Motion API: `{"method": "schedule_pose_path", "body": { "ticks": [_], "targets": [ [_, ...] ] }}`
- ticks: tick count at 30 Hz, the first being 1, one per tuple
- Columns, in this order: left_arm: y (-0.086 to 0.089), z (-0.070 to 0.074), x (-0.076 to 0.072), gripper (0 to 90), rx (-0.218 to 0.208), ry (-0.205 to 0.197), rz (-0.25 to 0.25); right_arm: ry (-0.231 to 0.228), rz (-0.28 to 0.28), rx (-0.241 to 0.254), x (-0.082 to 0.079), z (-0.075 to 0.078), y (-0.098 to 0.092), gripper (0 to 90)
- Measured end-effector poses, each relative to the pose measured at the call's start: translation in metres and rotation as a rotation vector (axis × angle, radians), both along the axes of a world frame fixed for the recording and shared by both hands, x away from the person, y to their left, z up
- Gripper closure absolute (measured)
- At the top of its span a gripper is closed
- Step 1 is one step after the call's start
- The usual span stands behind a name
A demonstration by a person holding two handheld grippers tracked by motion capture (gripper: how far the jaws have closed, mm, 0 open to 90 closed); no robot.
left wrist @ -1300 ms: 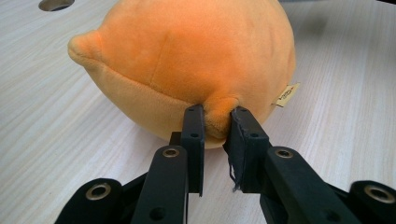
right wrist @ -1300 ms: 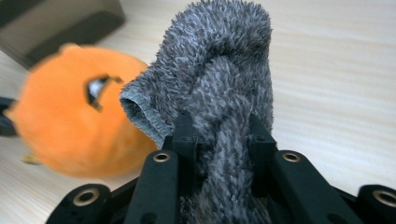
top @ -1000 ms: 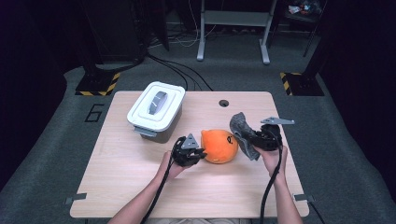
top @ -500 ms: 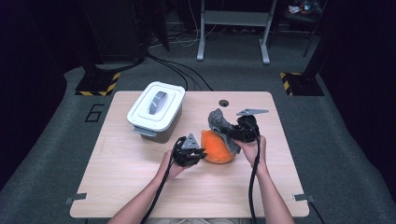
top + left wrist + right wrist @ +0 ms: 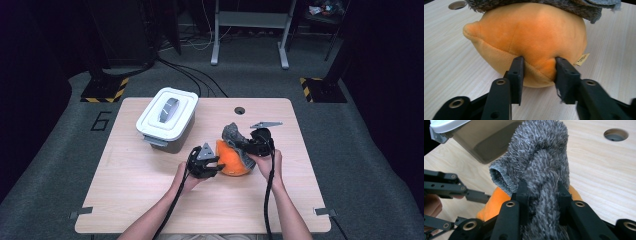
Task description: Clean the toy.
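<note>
Right now the left gripper [image 5: 216, 165] sits at the near-left side of the orange plush toy [image 5: 231, 159]; in the left gripper view its two jaws straddle a bulge of the orange plush toy [image 5: 529, 40] low on its side, fabric bunched between them. Its jaws have just been opening a little, and the pads look to be still touching the pinched fold, so the grip is loosened but not clearly off. The toy rests on the wooden table [image 5: 150, 200], straight ahead of these jaws.

The right gripper [image 5: 241, 145] comes in from the far-right side, held above the toy. Its jaws are closed tight on a grey fuzzy cloth [image 5: 233, 134], which sticks up and forward past the jaw tips; in the right gripper view the grey fuzzy cloth [image 5: 544, 165] fills the gap between both pads and folds over at the top. The cloth drapes onto the top of the toy, touching it; orange shows just under and behind the right jaws.

A white-lidded storage box [image 5: 167, 118] stands beyond the left gripper, well apart from it, lid on. A round hole in the table [image 5: 240, 110] lies beyond the right gripper.
</note>
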State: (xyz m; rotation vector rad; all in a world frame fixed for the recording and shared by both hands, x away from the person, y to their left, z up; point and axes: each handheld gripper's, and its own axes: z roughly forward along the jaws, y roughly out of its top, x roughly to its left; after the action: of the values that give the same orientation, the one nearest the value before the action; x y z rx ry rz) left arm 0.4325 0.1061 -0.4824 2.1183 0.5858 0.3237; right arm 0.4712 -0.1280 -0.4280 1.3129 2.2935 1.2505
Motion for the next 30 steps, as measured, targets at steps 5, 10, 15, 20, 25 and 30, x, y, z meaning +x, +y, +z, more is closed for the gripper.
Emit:
{"method": "schedule_pose_path", "body": {
  "ticks": [5,10,15,20,25,30],
  "targets": [
    [0.002,0.0,0.001,70.9,-0.004,0.003,-0.009,-0.032,0.008,-0.013,0.0,0.014,0.007,71.2],
    [0.001,0.001,0.0,73.1,-0.004,-0.01,-0.014,-0.01,0.05,-0.023,0.001,0.018,0.026,70.9],
    [0.002,0.001,0.001,74.8,0.009,-0.011,-0.008,0.024,0.066,-0.015,0.003,0.01,0.032,70.8],
    [0.0,-0.001,0.0,76.5,-0.006,-0.002,0.003,-0.002,0.076,-0.068,0.003,0.007,0.034,71.2],
    [0.001,-0.001,0.001,76.8,-0.023,0.01,0.003,-0.037,0.068,-0.132,0.003,0.01,0.035,71.2],
    [0.002,0.0,0.001,76.5,-0.014,0.009,0.003,-0.04,0.055,-0.141,0.003,0.011,0.031,71.0]
  ]
}}
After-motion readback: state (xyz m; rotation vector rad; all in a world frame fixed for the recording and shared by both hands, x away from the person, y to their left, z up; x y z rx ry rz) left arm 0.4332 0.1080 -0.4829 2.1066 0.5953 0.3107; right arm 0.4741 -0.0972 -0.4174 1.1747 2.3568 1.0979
